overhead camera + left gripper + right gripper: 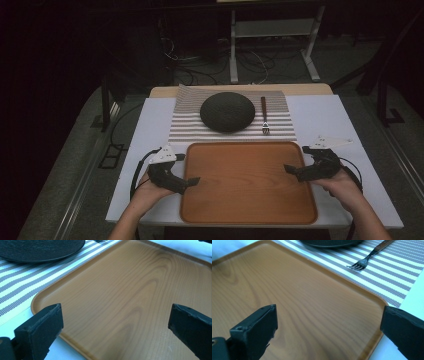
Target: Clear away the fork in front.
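A brown wooden tray (247, 210) lies empty on the white table, near the front edge. My left gripper (192, 181) hovers at the tray's left rim, open, its jaws spread wide over the tray's corner (40, 302). At the right rim my right gripper (290, 170) is open too, with the tray's far right corner (379, 302) between its jaws. Behind the tray a striped placemat (185, 125) carries a dark round plate (227, 111) and a fork (264, 117) to its right. The plate (37, 250) and the fork (364, 262) also appear in the gripper views.
The white table (145, 130) ends close behind the placemat. Beyond it stand a white metal frame (270, 45) and loose cables (200, 65) on the dark floor. A person's hands hold both grippers at the table's front edge.
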{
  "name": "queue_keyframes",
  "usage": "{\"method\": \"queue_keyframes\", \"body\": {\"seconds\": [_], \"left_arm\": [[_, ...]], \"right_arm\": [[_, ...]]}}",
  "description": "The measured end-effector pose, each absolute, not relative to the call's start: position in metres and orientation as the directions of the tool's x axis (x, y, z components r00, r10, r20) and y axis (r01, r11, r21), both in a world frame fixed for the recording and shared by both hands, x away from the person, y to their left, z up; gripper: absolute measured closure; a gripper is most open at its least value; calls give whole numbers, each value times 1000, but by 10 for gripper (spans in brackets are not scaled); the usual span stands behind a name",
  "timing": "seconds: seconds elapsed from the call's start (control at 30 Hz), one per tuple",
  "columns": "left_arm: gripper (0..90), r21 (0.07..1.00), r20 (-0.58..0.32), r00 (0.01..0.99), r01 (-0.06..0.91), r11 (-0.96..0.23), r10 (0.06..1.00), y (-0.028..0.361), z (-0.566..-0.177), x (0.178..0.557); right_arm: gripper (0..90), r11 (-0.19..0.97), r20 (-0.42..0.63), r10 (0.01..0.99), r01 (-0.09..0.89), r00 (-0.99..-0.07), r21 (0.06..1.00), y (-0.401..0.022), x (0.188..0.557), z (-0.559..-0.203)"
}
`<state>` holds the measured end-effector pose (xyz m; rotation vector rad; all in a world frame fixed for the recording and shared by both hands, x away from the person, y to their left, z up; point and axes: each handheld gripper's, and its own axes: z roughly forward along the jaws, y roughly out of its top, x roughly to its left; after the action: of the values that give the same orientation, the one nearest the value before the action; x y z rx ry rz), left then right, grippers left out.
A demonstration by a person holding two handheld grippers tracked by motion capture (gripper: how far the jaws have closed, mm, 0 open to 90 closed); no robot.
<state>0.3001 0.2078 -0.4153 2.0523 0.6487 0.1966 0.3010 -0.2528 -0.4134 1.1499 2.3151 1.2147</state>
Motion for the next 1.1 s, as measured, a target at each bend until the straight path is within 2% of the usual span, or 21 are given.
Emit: {"method": "queue_keyframes", "body": {"seconds": [1.1], "left_arm": [[0,833,-107,844,365,-416,526,209,-415,299]], "right_arm": [[11,328,116,777,554,-619,765,-233,347,-411]]}}
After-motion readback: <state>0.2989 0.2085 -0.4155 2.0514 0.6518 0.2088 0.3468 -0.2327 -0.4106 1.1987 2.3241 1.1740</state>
